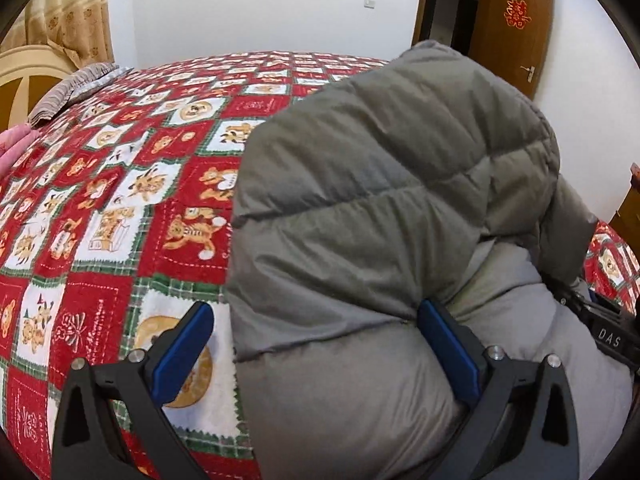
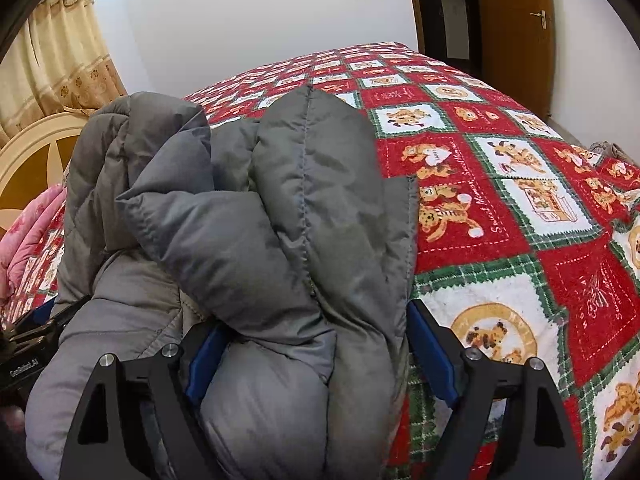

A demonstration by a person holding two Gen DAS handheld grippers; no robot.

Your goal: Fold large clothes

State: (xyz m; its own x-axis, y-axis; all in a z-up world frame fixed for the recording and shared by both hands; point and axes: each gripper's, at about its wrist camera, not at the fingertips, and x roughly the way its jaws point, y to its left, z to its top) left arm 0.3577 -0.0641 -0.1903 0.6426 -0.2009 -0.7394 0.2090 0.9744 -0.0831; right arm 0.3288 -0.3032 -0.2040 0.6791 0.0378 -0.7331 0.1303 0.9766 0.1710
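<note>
A bulky grey quilted down jacket lies bunched on a bed with a red, white and green bear-print blanket. My left gripper is open wide at the jacket's left edge; its right finger presses into the padding and its left finger stands over the blanket. The jacket also fills the right wrist view, piled in thick folds. My right gripper is open wide with a thick fold of the jacket between its blue pads. The other gripper shows at the left edge.
The blanket spreads to the right of the jacket. A cream headboard and pink bedding are at the left, a striped pillow at the far left. A brown door stands behind.
</note>
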